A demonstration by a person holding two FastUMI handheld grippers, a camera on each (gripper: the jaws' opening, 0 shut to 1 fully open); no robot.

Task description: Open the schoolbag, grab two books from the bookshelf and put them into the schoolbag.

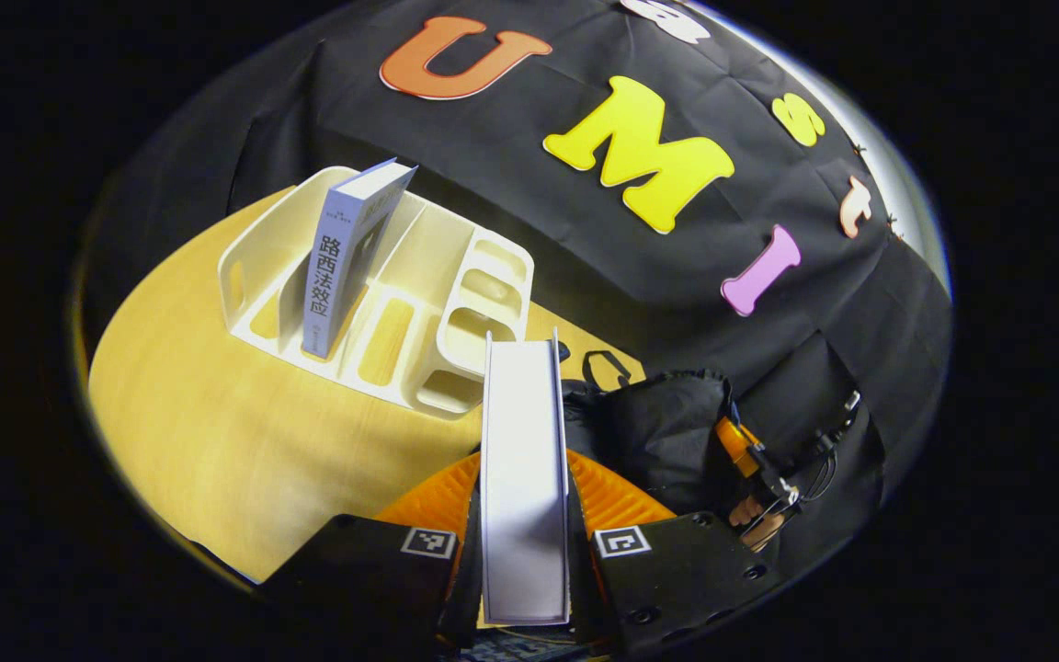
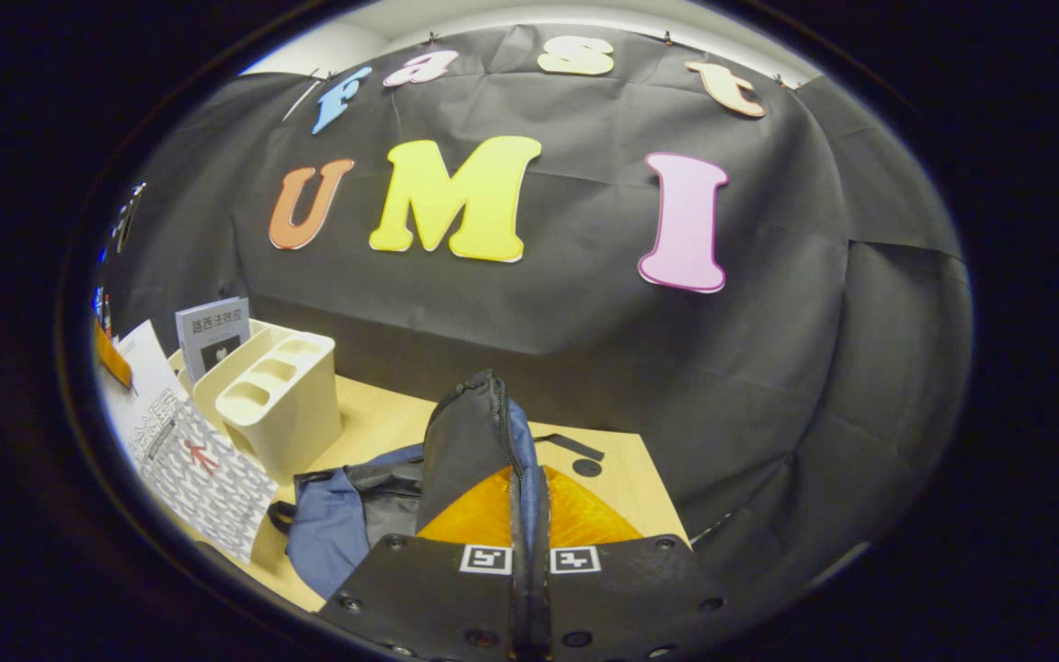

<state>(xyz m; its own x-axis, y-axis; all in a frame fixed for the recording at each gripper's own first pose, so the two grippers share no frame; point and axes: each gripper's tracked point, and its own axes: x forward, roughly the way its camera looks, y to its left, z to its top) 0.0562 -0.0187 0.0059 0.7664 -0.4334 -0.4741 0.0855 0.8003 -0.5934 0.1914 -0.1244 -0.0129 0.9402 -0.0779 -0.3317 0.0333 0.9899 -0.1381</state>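
Two books are in play here: one white-edged book is clamped between the fingers of the left gripper, seen edge-on in the left gripper view, its pale page block standing upright and smooth between thin covers, held above the near side of the wooden table. The second book, pale grey-blue with dark printed characters down its spine, leans tilted in a slot of the cream plastic bookshelf, a moulded rack with rounded cut-outs and thin dividers sitting on the table by the booth wall. In the right gripper view the held book shows its patterned grey-and-white cover at the left edge, just in front of the bookshelf. The schoolbag lies on the table, soft dark fabric with blue panels, crumpled, with a zip running up its raised flap. The right gripper has its fingers pinched tight on that zipped edge, lifting the fabric into a peak. From the left gripper view the schoolbag is a dark bundle just right of the held book, with the right gripper and a hand beside it.
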